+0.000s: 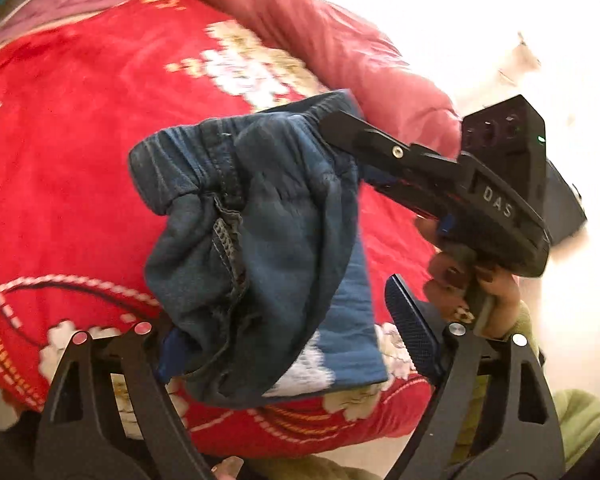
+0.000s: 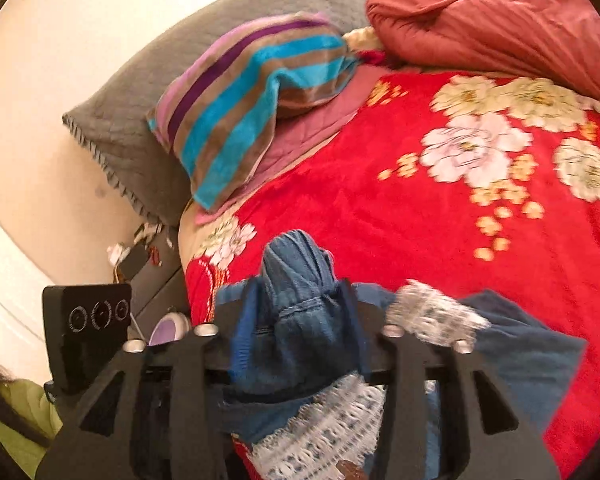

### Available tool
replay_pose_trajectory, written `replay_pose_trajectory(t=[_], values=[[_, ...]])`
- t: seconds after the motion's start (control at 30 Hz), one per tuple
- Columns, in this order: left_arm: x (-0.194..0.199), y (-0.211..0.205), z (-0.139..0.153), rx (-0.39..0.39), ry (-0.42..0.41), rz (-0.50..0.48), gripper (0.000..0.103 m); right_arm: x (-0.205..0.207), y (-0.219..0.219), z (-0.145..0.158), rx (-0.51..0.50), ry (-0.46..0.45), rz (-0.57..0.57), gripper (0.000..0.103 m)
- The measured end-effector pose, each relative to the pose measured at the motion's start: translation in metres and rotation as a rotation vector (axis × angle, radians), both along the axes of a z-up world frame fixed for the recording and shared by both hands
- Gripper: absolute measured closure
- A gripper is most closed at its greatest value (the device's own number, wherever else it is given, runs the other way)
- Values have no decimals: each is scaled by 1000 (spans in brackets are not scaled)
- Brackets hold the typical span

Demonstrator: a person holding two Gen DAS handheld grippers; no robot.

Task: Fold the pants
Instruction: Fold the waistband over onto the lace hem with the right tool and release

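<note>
Small blue denim pants [image 1: 268, 232] with an elastic waistband and white lace trim [image 2: 432, 312] hang bunched above the red floral blanket [image 1: 80, 140]. In the left wrist view my right gripper [image 1: 340, 128] reaches in from the right, its fingers clamped on the waistband. In its own view a wad of denim [image 2: 296, 300] fills the gap between my right gripper's [image 2: 298, 300] jaws. My left gripper [image 1: 284, 320] stands wide open below the pants. The cloth drapes between its fingers and hides most of the left pad, while the right pad [image 1: 412, 320] is bare.
A hand [image 1: 480, 280] in a green sleeve holds the right gripper. On the bed lie a striped pillow [image 2: 252, 96], a grey pillow [image 2: 140, 112] and a rumpled reddish quilt [image 2: 500, 20]. Small clutter sits on a dark stand [image 2: 148, 256] beside the bed, by a pale wall.
</note>
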State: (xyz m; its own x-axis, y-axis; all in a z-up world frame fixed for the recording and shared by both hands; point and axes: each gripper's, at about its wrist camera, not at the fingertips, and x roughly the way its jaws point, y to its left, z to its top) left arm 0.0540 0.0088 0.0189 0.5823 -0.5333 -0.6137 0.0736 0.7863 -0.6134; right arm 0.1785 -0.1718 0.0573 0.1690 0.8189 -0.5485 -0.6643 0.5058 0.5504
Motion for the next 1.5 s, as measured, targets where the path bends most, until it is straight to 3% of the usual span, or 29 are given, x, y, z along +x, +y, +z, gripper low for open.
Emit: replay_pose_trajectory(t=[0.03,0.1,0.27,0.43,0.57,0.6,0.63,0.7,0.8,0.9,1.03,1.23,1.33,1.5], values=[[0,-10,1,21,-10,-32,25,0,-8,0,9,0,-18,34],[-4,-26,-1,47,-17,-84,25,-2,-33,-2,12,-2,-94,23],[-12,-62,-20,142,4,-187,23,-15,-84,-29,-60,58,-255,21],[-12,-76,-29,209,13,-215,23,-29,-105,-52,-78,139,-302,14],[-16,-76,-27,215,9,-218,22,-30,-92,-58,-110,150,-283,12],[-15,-76,-27,219,9,-219,22,-29,-86,-61,-146,154,-284,20],[-17,-76,-27,222,10,-219,22,-29,-82,-63,-167,153,-282,55],[-18,-77,-26,227,10,-217,22,-32,-78,-62,-157,154,-252,69],[-18,-74,-25,204,10,-215,22,-40,-88,-51,-124,123,-252,73],[-18,-73,-24,192,10,-219,22,-39,-97,-60,-171,141,-295,72],[-19,-73,-25,199,20,-212,22,-38,-96,-73,-185,174,-323,55],[-23,-68,-20,200,19,-200,22,-41,-100,-58,-189,136,-356,27],[-23,-66,-17,194,19,-191,13,-43,-108,-48,-193,108,-383,22],[-26,-59,-9,219,1,-163,11,-53,-121,-33,-206,54,-411,16]])
